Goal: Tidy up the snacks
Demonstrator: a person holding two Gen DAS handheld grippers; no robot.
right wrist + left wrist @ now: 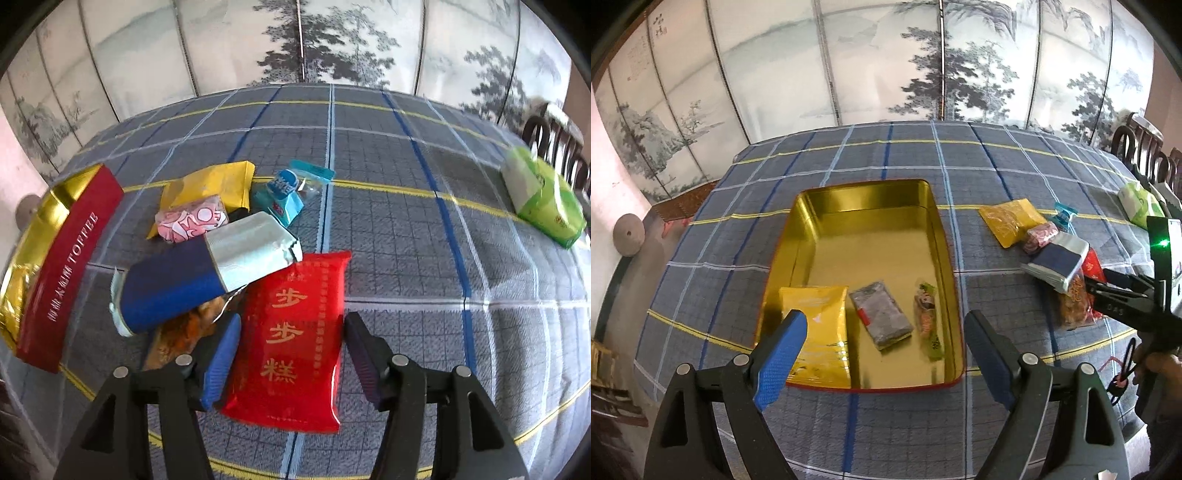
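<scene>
A gold tin (871, 206) with a red outer wall (62, 266) holds a yellow packet (820, 325), a grey packet (881, 319) and a slim clear-wrapped snack (927, 319). My left gripper (885, 317) hangs open over the tin's near end, with nothing between its fingers. To the right of the tin lies a pile of snacks. My right gripper (291, 326) is low over it, open, its fingers on either side of a red packet (295, 332) with gold characters that lies flat on the cloth. A blue-and-silver packet (192, 273) overlaps the red packet's far left corner.
The pile also has a pink candy (192, 221), a yellow packet (214, 188), a light blue packet (284, 195) and an orange snack (184, 332). A green tissue pack (543, 199) lies far right near dark chairs (1145, 155). A painted folding screen stands behind the checked tablecloth (406, 221).
</scene>
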